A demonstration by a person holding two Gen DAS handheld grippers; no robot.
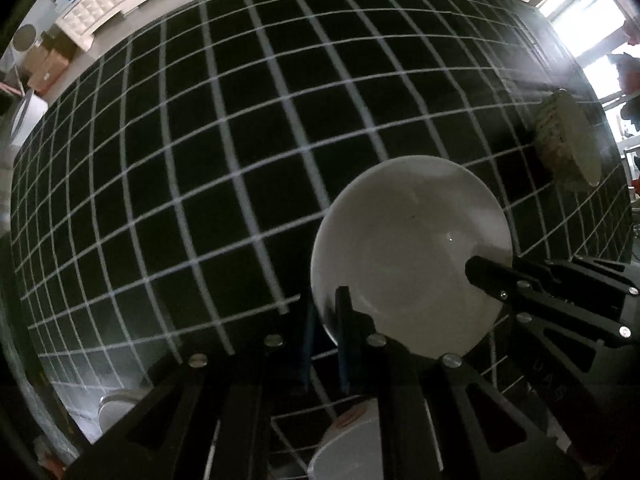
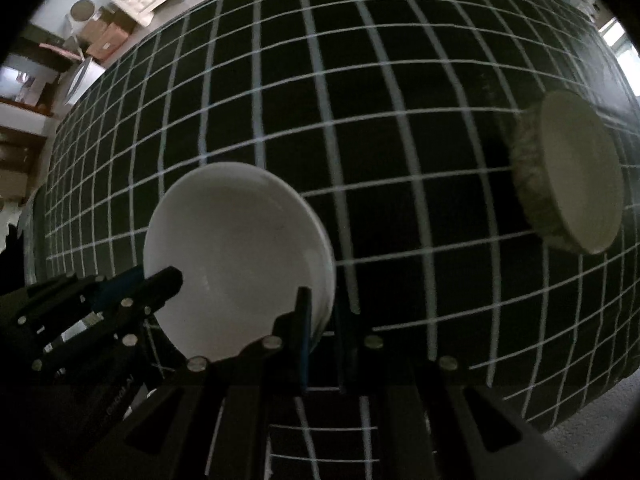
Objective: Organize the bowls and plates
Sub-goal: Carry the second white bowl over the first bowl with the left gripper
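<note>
Left tool: the left tool (image 1: pixel 326 336) sits nearest its camera, its two fingers drawn close together and clamped on the near rim of the white bowl (image 1: pixel 408 252).
Right tool: the right tool (image 2: pixel 322 332) has its fingers likewise pinched on the opposite rim of the same bowl; in the left wrist view it reaches in from the right with one finger lying inside the bowl.
White bowl: held between both tools, tilted so its hollow faces the cameras, apparently lifted off the tabletop (image 1: pixel 200 160), though contact underneath cannot be made out.
Other crockery: a second white vessel (image 1: pixel 348 444) shows below the left tool, partly hidden; whether it is a bowl or a cup cannot be told.
Tabletop: black cloth with a white grid, mostly bare beyond the bowl.
Far dish: a beige speckled plate or shallow bowl (image 2: pixel 572 176) rests well apart, towards the far right edge.
Progress: judged early to middle; one bowl is in hand, the far dish is set apart alone, and nothing is seen stacked.
Pose: both tools angle down and inward towards each other, meeting at the bowl.
Room: cardboard boxes (image 2: pixel 108 36) beyond the tabletop.
</note>
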